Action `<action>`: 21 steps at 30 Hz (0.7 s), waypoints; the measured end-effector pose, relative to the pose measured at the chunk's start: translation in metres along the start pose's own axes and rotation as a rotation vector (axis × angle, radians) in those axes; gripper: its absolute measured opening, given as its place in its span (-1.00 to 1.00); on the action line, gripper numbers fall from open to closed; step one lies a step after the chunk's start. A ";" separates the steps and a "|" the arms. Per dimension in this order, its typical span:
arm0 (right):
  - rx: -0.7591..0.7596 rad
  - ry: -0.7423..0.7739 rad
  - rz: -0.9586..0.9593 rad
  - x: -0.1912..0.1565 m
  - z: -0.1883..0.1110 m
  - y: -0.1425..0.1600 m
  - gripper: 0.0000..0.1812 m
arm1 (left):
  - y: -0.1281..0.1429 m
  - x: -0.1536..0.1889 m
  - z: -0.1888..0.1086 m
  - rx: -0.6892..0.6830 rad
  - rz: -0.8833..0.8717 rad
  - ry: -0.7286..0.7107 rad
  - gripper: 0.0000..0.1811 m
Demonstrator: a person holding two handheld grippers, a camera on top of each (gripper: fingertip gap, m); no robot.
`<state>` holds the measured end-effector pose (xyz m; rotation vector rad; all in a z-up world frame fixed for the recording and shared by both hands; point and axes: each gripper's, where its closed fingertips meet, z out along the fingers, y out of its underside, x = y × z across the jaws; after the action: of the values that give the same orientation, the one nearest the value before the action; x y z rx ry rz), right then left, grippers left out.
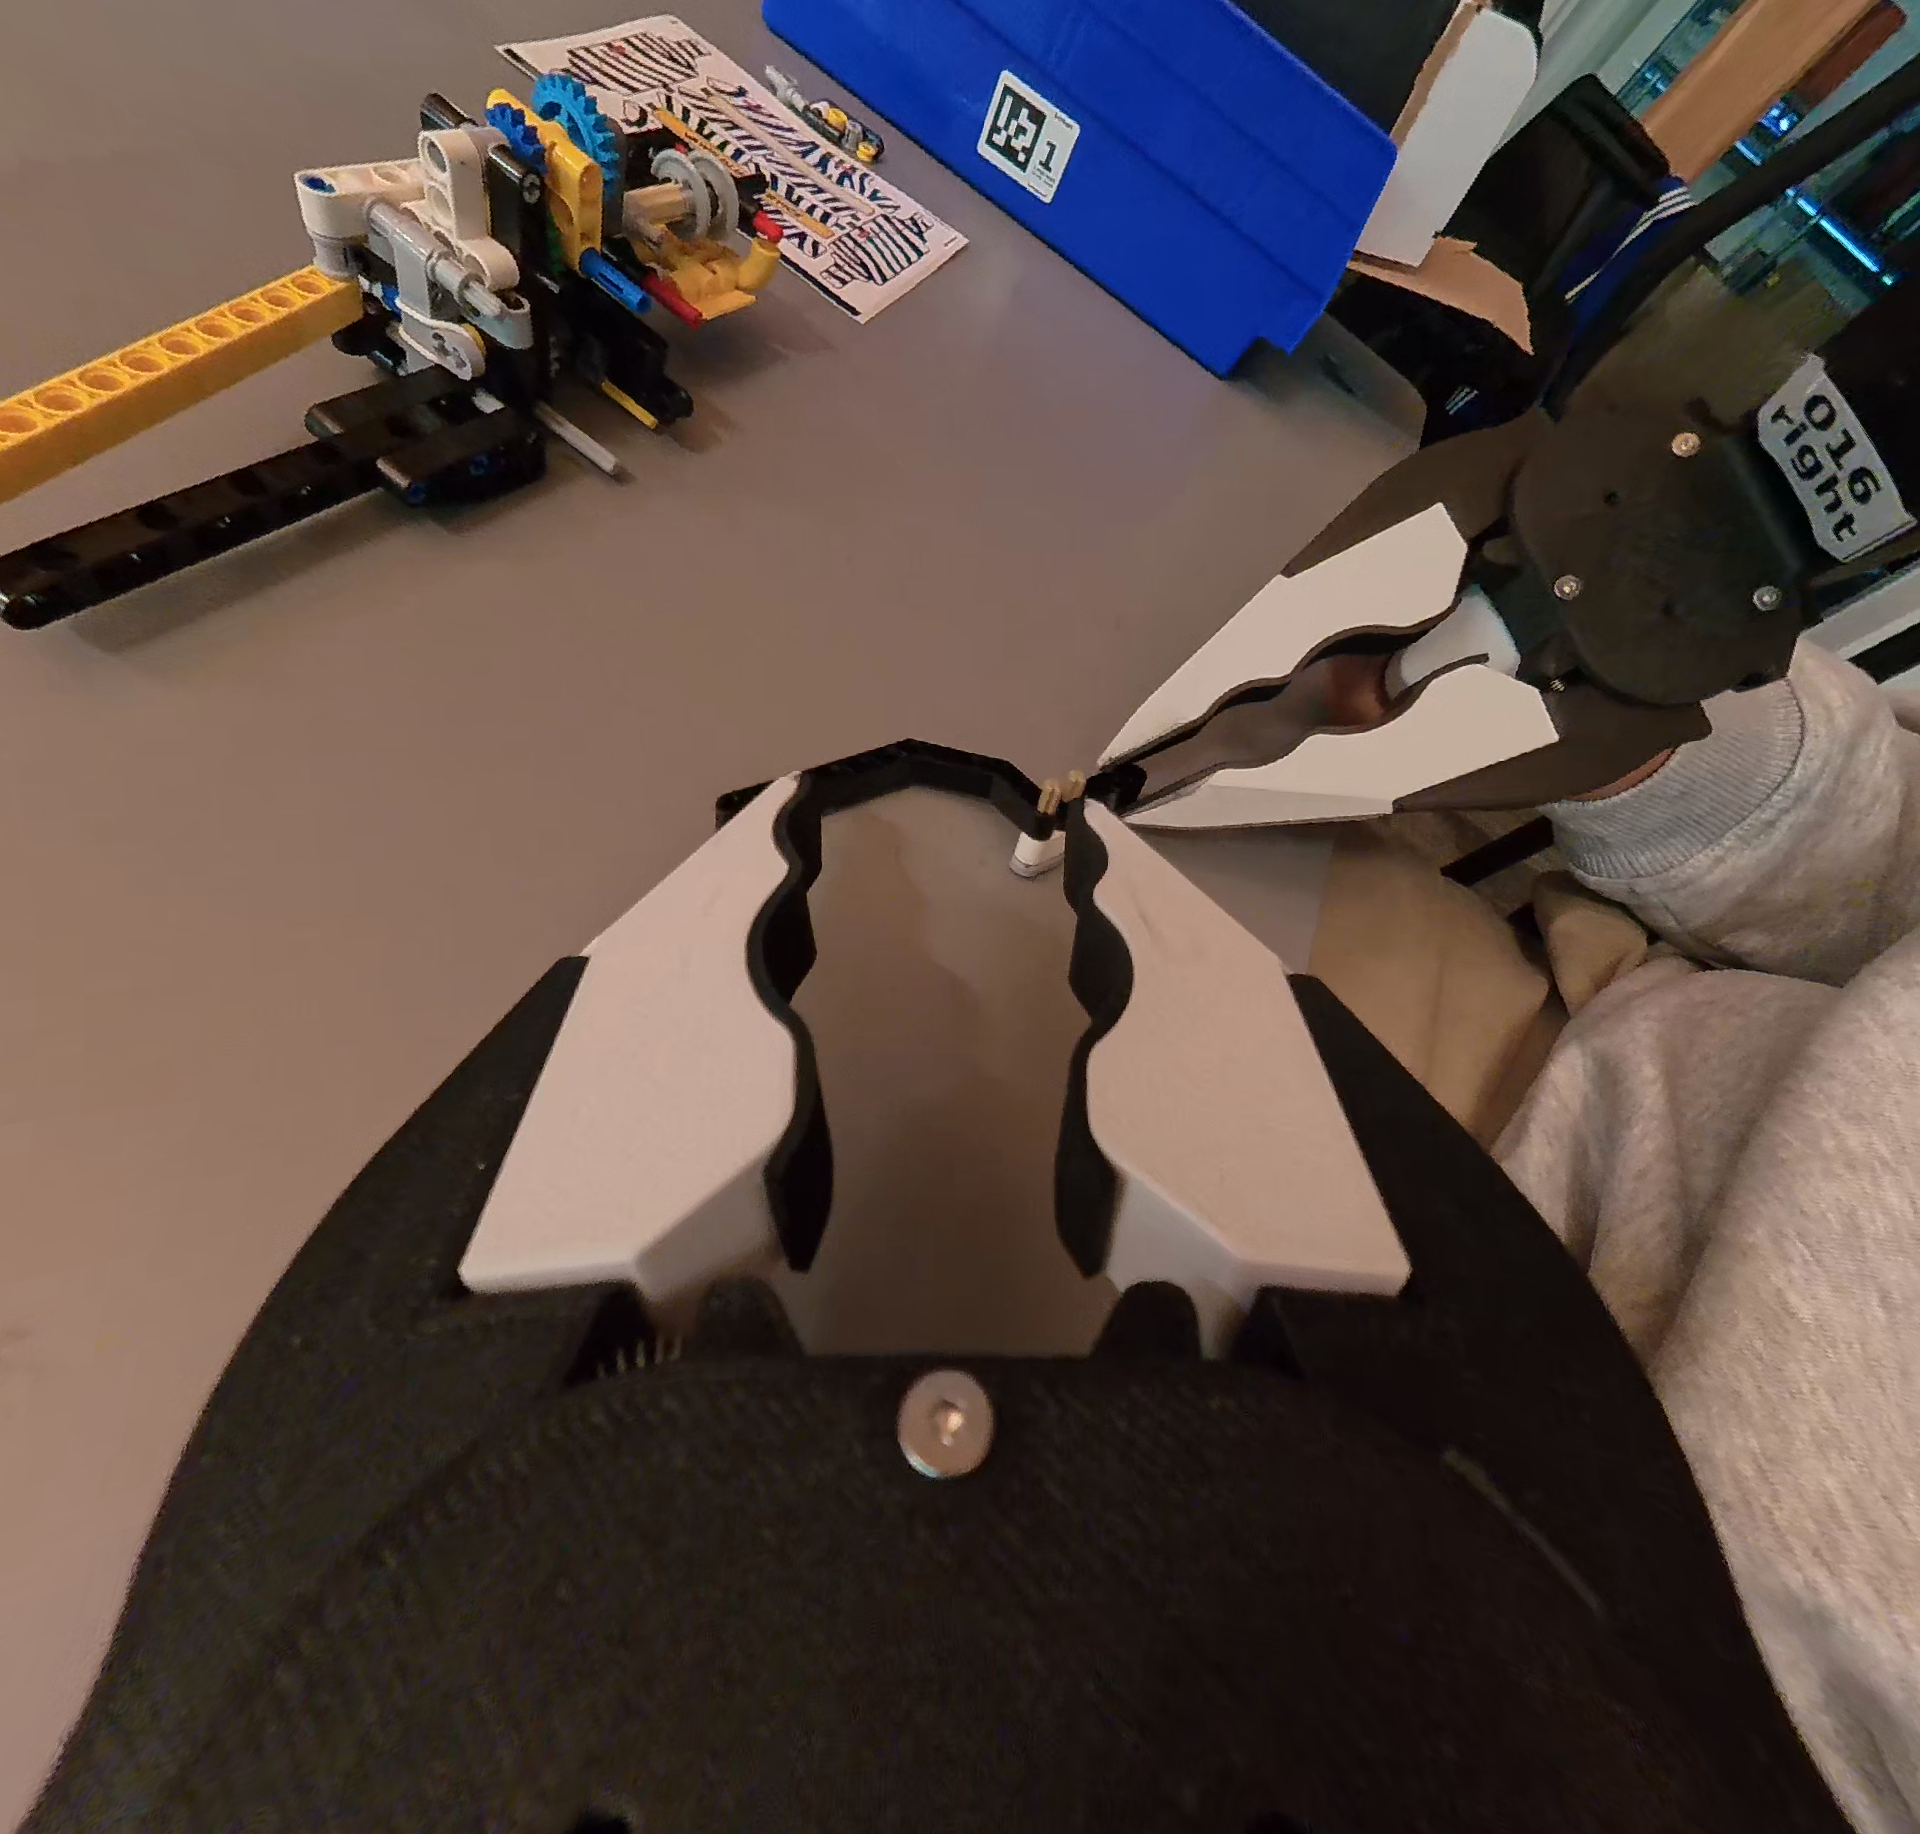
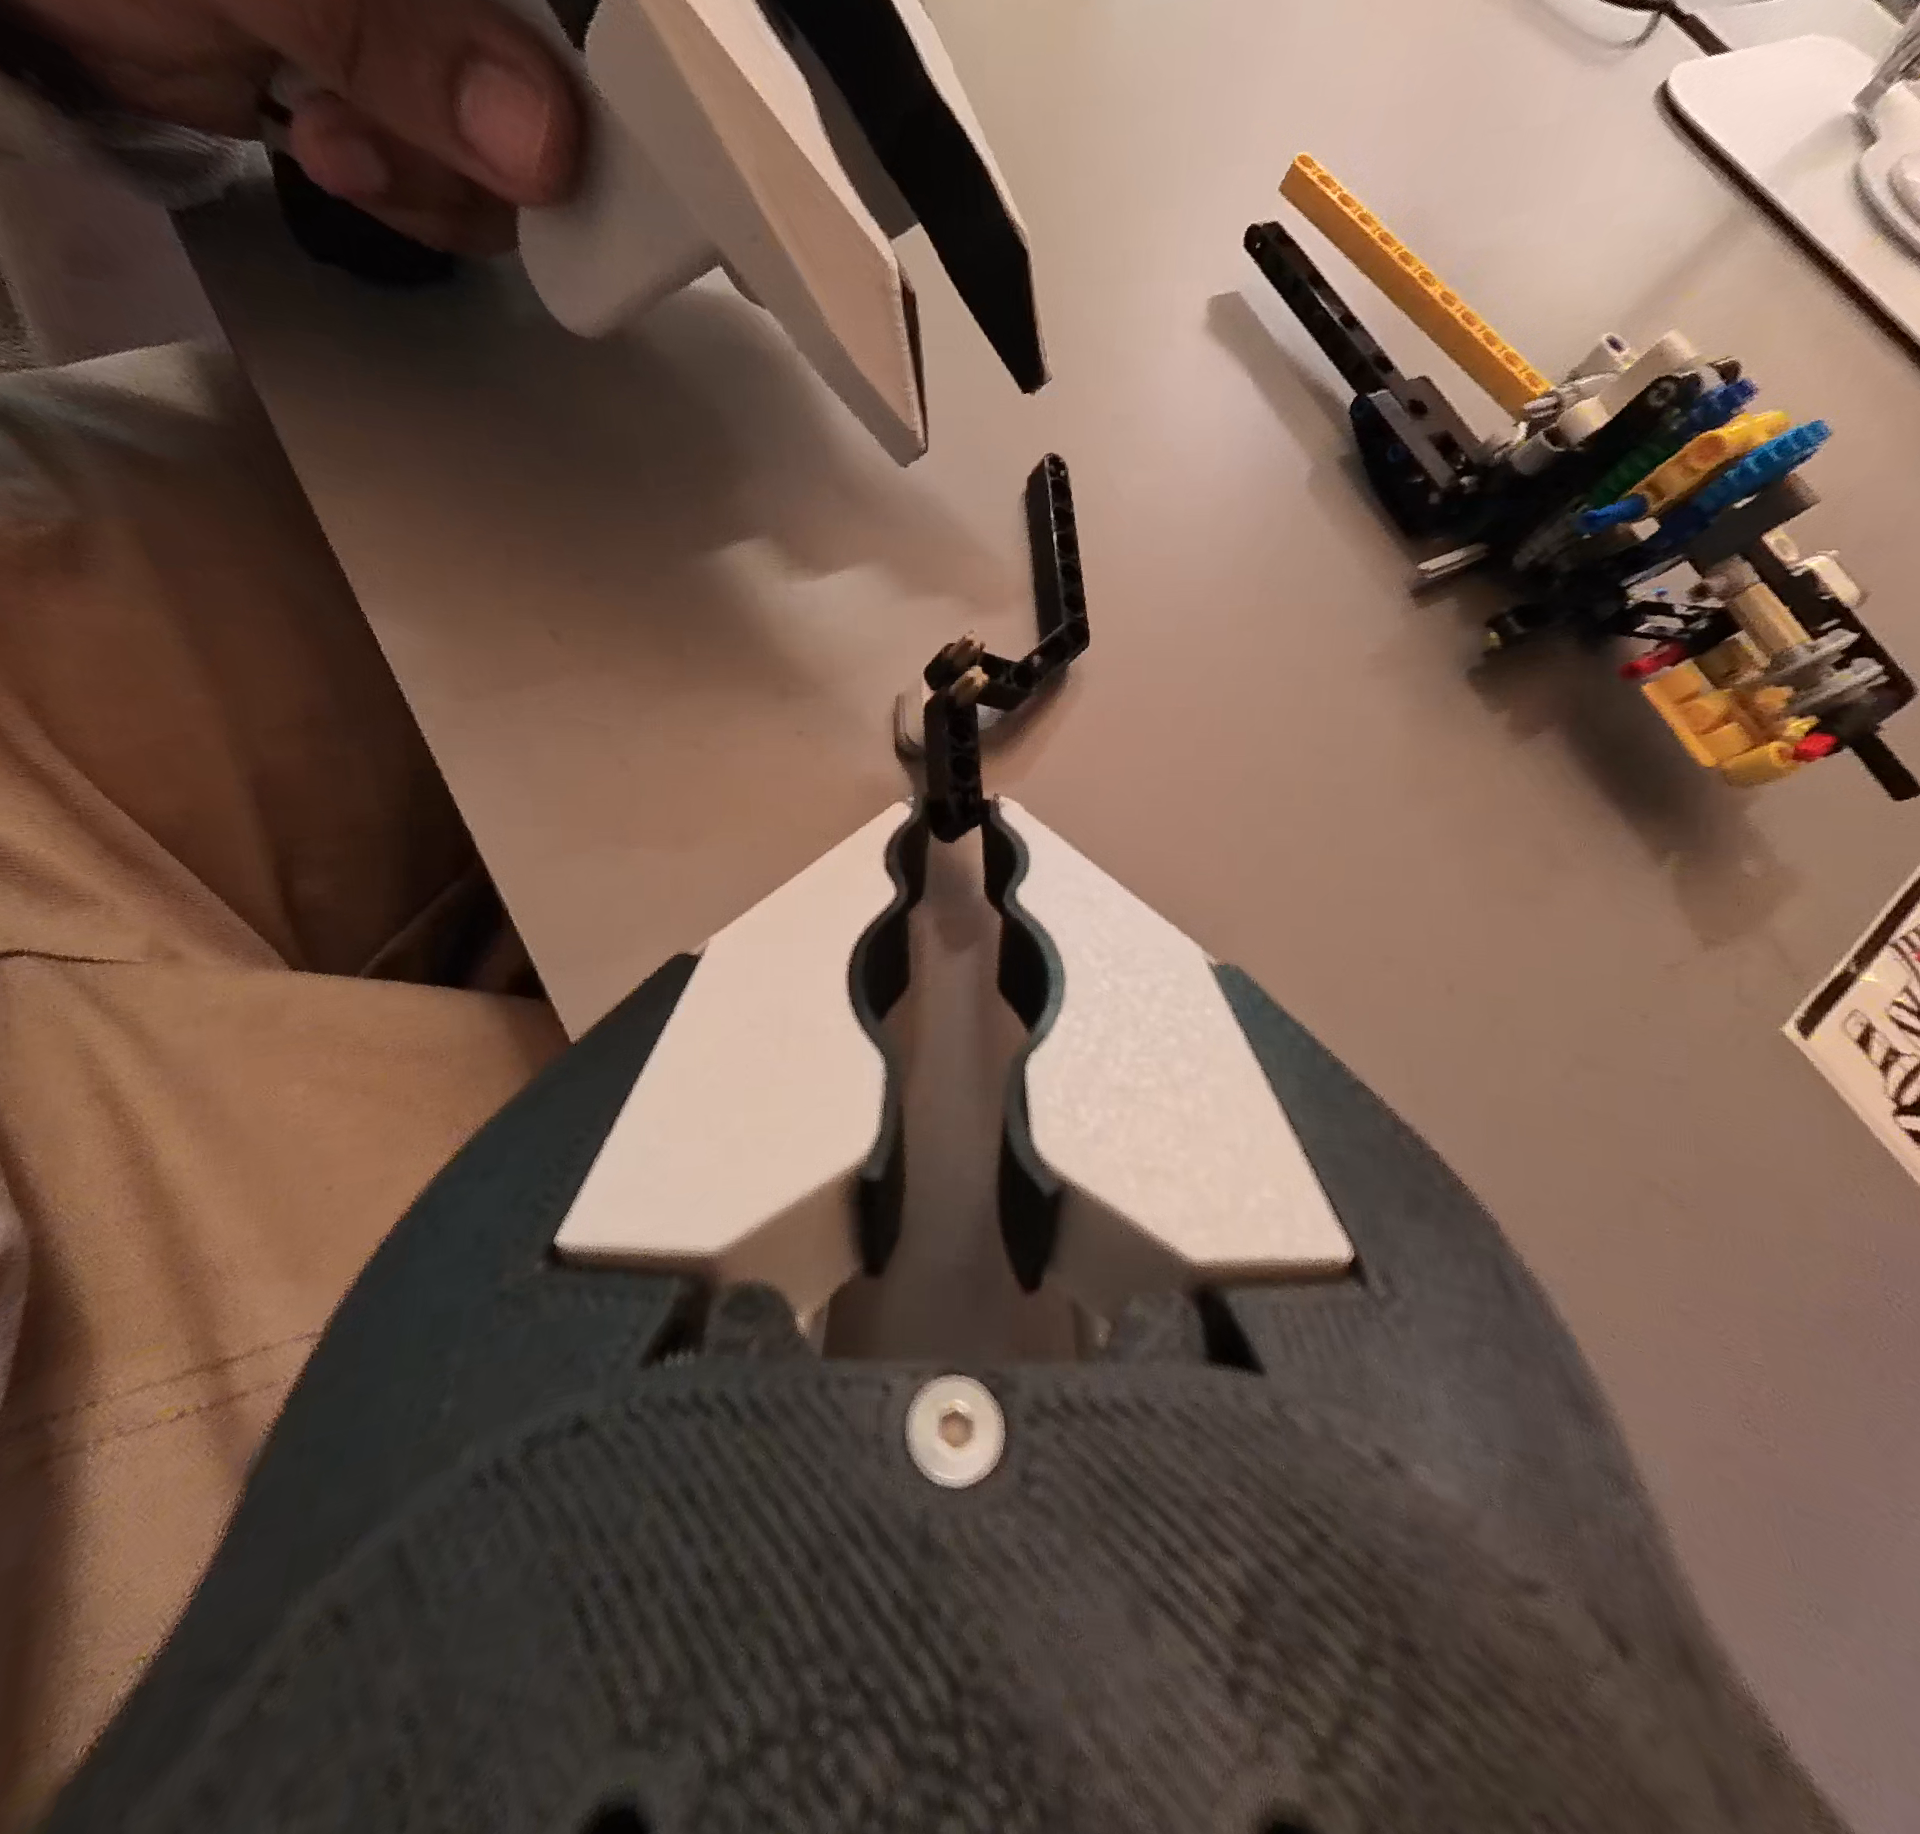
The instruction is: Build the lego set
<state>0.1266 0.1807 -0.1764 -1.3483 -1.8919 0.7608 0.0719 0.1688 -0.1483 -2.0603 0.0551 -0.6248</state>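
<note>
A small sub-assembly step looks in hand: the right gripper (image 2: 951, 808), jaws narrowed, pinches one end of a bent black plastic Lego beam (image 2: 1060, 569) carrying two tan pins (image 2: 961, 667) at its elbow, low over the grey table (image 2: 1299, 953). The left gripper (image 2: 971, 423), a thumb on its side, hovers just beyond the beam, jaws spread wide and empty. The next move likely calls for steadying the beam's far end. The yellow, black and blue geared Lego model (image 2: 1621, 517) sits well apart from the beam.
</note>
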 end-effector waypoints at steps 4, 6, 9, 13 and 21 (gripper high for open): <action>-0.037 0.094 -0.131 0.008 -0.002 0.002 -0.91 | 0.007 0.009 0.003 -0.035 -0.026 0.056 -0.53; -0.084 0.199 -0.298 0.015 -0.003 0.003 -0.91 | 0.013 0.018 0.007 -0.077 -0.044 0.110 -0.55; -0.139 0.333 -0.588 0.016 -0.003 0.003 -0.91 | 0.020 0.026 0.012 -0.122 -0.048 0.146 -0.56; -0.140 0.379 -0.772 0.010 -0.001 0.001 -0.91 | 0.018 0.027 0.011 -0.105 -0.031 0.139 -0.57; -0.144 0.297 -0.735 0.003 0.000 0.010 -0.93 | 0.022 0.030 0.012 -0.125 -0.058 0.168 -0.61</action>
<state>0.1312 0.1866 -0.1837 -0.6881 -2.0075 0.0508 0.1079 0.1578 -0.1587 -2.1312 0.1349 -0.8483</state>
